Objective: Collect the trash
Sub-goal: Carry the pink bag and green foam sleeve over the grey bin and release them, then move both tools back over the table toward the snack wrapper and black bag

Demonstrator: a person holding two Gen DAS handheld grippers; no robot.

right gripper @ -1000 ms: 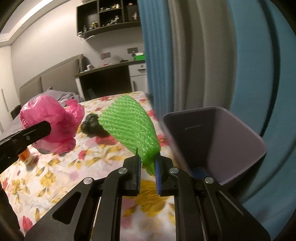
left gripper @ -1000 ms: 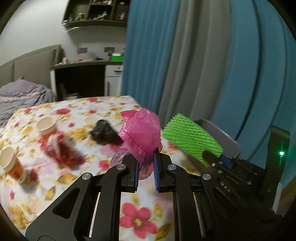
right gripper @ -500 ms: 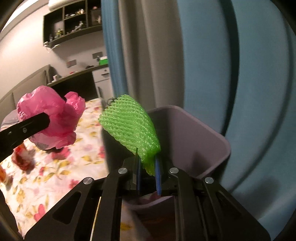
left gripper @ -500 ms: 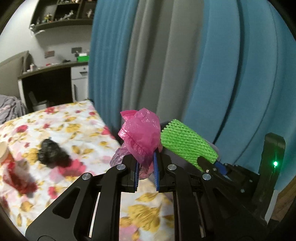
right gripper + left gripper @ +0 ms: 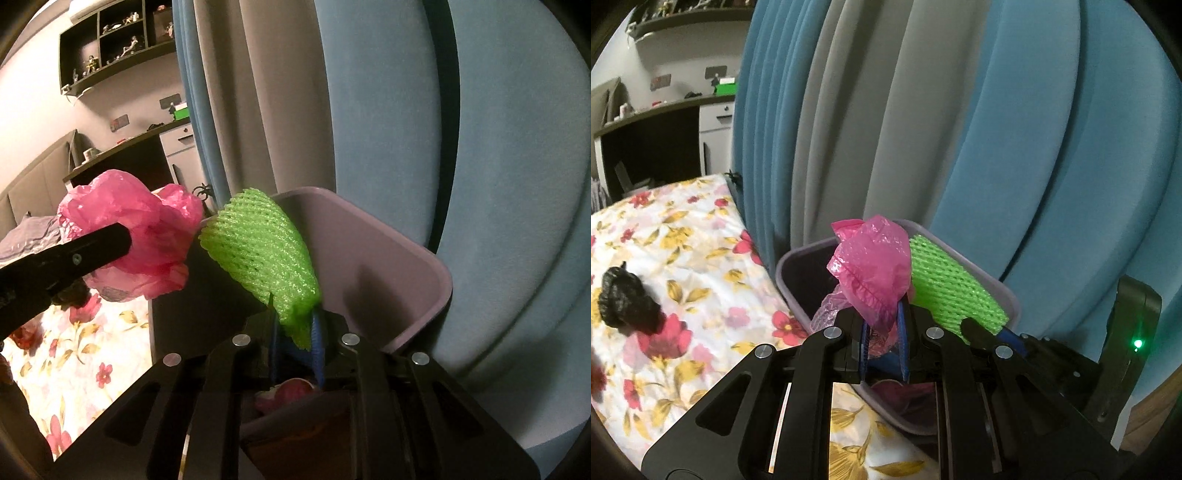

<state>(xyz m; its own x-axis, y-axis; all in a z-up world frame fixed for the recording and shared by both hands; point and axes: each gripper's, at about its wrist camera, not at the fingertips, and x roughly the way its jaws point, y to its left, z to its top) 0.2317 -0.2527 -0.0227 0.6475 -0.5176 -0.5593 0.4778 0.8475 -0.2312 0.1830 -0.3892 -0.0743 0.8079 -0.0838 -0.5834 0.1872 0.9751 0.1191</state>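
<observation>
My left gripper (image 5: pixel 882 332) is shut on a crumpled pink plastic bag (image 5: pixel 873 262) and holds it over the open purple bin (image 5: pixel 783 269). My right gripper (image 5: pixel 295 343) is shut on a green foam net sleeve (image 5: pixel 264 251) and holds it over the same bin (image 5: pixel 424 266). The two grippers are side by side, the bag (image 5: pixel 140 236) left of the sleeve (image 5: pixel 949 284). Some pinkish trash (image 5: pixel 284 393) lies inside the bin.
The bin stands between the flowered bed (image 5: pixel 683 251) and the blue and grey curtains (image 5: pixel 923 129). A crumpled black bag (image 5: pixel 624 299) lies on the bed at the left. A desk and shelves (image 5: pixel 122 151) are at the far wall.
Both grippers have swung right from above the bed to above the bin, still holding the pink bag and the green sleeve. The cups on the bed have left the view.
</observation>
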